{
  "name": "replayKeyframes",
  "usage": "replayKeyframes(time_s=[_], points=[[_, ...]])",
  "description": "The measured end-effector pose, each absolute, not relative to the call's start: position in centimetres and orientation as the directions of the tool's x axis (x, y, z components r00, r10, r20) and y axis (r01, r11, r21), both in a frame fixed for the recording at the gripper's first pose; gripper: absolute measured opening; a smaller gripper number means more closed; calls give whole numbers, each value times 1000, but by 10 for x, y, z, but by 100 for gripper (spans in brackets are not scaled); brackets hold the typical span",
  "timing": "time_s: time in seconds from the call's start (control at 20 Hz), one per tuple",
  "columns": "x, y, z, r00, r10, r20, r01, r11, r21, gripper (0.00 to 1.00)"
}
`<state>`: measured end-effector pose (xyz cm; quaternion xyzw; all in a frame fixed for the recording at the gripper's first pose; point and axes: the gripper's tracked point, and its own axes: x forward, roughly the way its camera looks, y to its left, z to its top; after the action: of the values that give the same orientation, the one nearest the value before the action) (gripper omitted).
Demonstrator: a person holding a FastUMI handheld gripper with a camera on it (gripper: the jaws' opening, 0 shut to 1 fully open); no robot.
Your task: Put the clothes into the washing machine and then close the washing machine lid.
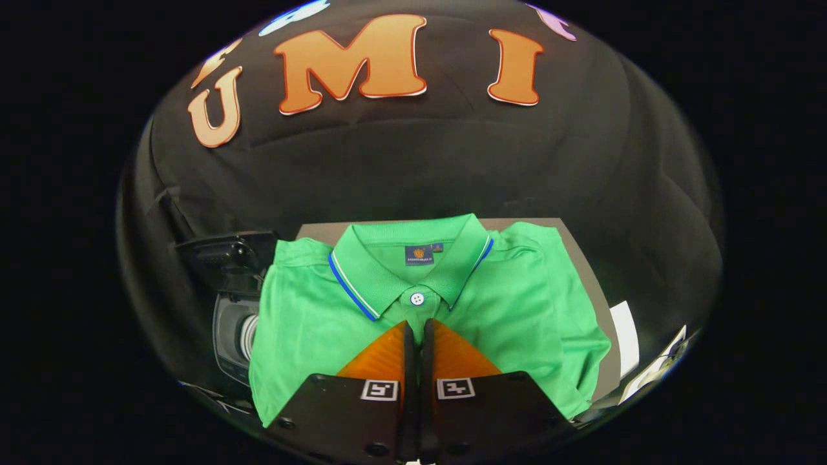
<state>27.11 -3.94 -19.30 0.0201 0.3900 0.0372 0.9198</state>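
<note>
black cloth backs a grey desk (581, 258) where a folded green polo shirt (517, 303) lies flat, collar toward the far edge. claw (418, 326) fingers are pressed together over the shirt's placket, just below the button (417, 298). washing machine (232, 323) sits off the desk's left edge.

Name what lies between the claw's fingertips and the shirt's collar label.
In the gripper view, the claw sits over the green polo shirt; the white button lies between its tips and the collar label.
</note>
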Motion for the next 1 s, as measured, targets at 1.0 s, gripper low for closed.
replayKeyframes(time_s=[1.0], points=[[210,62,-34,864,318,-391,-220,936,275,8]])
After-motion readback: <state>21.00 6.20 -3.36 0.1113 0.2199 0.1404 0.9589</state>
